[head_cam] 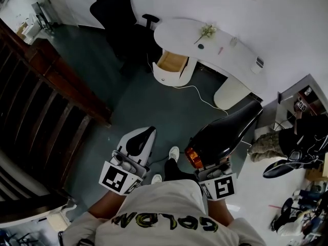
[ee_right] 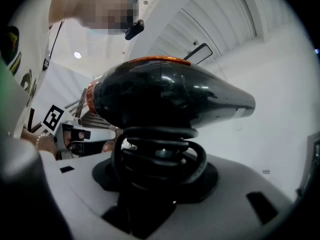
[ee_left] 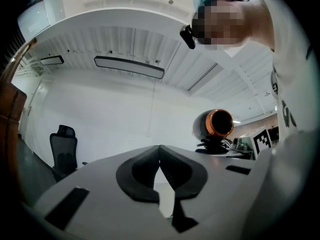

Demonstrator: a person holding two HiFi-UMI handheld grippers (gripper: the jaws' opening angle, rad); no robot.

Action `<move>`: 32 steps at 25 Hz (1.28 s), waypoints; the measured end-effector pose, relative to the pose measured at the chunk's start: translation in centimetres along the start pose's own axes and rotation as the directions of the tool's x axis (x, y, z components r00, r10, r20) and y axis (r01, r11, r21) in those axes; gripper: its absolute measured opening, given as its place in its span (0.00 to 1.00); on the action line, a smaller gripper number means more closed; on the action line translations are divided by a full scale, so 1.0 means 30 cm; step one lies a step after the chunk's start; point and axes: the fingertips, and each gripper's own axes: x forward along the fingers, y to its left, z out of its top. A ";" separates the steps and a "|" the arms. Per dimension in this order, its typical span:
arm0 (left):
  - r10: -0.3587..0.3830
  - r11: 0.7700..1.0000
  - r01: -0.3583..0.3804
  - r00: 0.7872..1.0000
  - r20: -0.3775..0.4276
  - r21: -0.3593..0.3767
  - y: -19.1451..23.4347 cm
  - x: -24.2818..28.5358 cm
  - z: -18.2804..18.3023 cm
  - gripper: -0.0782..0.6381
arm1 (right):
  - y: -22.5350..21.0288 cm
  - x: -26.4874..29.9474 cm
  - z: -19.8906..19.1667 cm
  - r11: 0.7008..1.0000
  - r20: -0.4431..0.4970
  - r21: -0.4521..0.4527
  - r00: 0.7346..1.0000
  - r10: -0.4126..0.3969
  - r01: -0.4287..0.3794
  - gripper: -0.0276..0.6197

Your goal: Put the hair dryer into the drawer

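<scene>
A person in a white shirt [head_cam: 164, 209] stands on a dark floor [head_cam: 143, 101], a gripper in each hand, both held out level at waist height. The left gripper [head_cam: 142, 137] carries nothing; its own view shows the two black pads [ee_left: 142, 176] meeting at the tips, jaws together. Beside it, the right gripper [ee_right: 155, 184] is clamped on the handle of a black hair dryer [head_cam: 225, 135], around which the dryer's dark cord [ee_right: 160, 156] is wound in tight loops. The hair dryer stands upright above the jaws, its nozzle pointing ahead and its orange-ringed back end toward the person. It is in the air, well apart from the furniture ahead.

Below the grippers a white shoe [head_cam: 174, 152] shows on the floor. A dark wooden railing [head_cam: 46, 96] runs along the person's left. Farther on, a thin white cable [head_cam: 197, 94] trails across the floor toward a curved white desk [head_cam: 225, 42]. The drawer [head_cam: 171, 61] at the near end of the desk stands pulled open, its pale wooden inside showing. A small plant sprig [head_cam: 206, 32] lies on the desk top. A black office chair [head_cam: 120, 19] stands just beyond the drawer.
</scene>
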 end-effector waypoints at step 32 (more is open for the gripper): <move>0.049 0.999 -0.049 0.999 -0.004 0.017 0.777 0.928 -0.070 0.13 | -0.619 1.034 -0.171 0.996 -0.061 -0.019 0.994 0.087 -0.088 0.42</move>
